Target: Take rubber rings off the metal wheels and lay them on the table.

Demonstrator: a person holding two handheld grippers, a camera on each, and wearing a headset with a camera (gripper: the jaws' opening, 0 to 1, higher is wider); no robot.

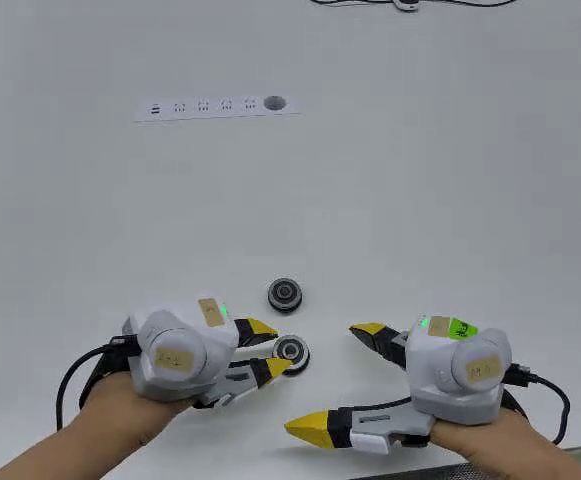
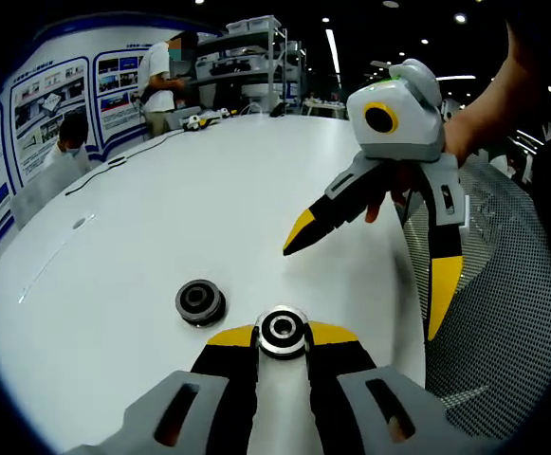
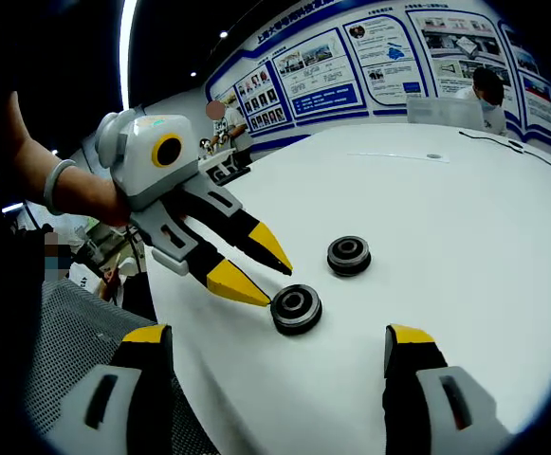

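Fingers [image 2: 232, 335] of the left gripper [image 1: 276, 347] cover the sides of the near wheel [image 2: 283, 330], low in the centre of the left gripper view, so its dark rubber ring is hard to tell from the metal. They are clenched on that wheel, one yellow tip against each side, and it lies flat on the white table [image 1: 390, 200]. The right gripper [image 1: 336, 378], lower right in the head view, has its fingers spread wide, touching nothing. The far wheel [image 1: 285, 294] lies just above the near one, apart from it. A power strip [image 1: 215, 106] sits well away, upper left, with bare table between. The table's edge shows at the lower right corner, just behind the right gripper.
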